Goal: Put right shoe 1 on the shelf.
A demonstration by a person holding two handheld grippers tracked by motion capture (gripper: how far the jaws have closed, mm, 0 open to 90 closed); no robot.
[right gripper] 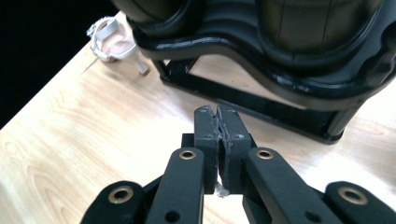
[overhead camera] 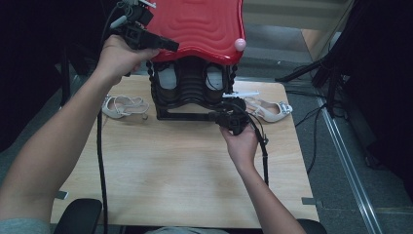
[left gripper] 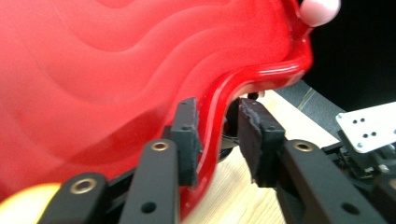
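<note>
A black shoe rack (overhead camera: 192, 92) stands at the far middle of the table, topped by a wavy red lid (overhead camera: 199, 24) with a pink ball (overhead camera: 239, 44) at its right corner. My left gripper (overhead camera: 168, 46) is open at the lid's front left edge. In the left gripper view its jaws straddle the red lid's (left gripper: 116, 70) rim, one pad on top and the other just below with a small gap; the gripper (left gripper: 217, 130) holds nothing tight. My right gripper (overhead camera: 214, 116) is shut and empty, low in front of the rack's base (right gripper: 261, 70). Its pads (right gripper: 217, 114) are pressed together.
A pale strappy sandal (overhead camera: 124, 106) lies left of the rack, also seen at the far left in the right gripper view (right gripper: 112, 42). Its mate (overhead camera: 268, 109) lies to the right. White shoes (overhead camera: 168, 78) sit inside the rack. The wooden table (overhead camera: 170, 165) stretches toward me.
</note>
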